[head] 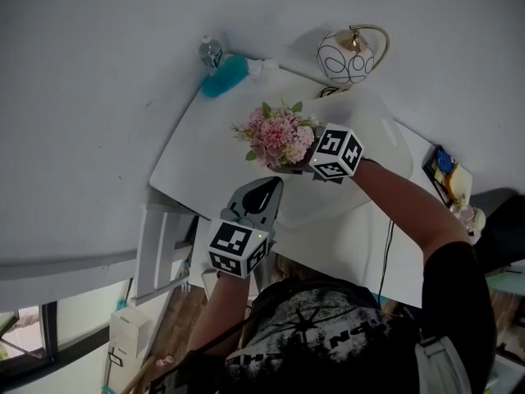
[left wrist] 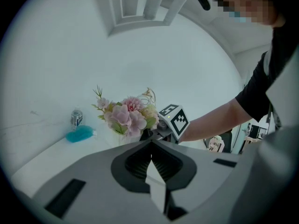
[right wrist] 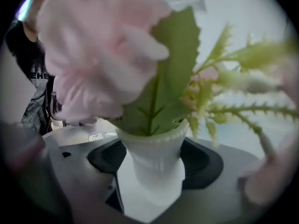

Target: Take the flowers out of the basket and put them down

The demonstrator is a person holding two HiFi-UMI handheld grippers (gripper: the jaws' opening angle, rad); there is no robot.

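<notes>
Teal duster (head: 224, 76) beside small bottle (head: 211, 52)

The flowers (head: 277, 135) are sitting in a vase (right wrist: 153, 160) that is standing on the table (head: 205, 158), between the parted jaws of the right gripper (head: 297, 167), which is reaching in from the right. Behind them, at the table's far edge, a lamp (head: 346, 56) is standing. At the far left corner a bottle (head: 211, 52) is standing, with a duster (head: 224, 75) lying just beside it on the right. The left gripper (head: 261, 194) is hovering over the near edge, in front and to the left of the flowers, apart from them. Books (head: 445, 171) are lying at the table's right end.
</notes>
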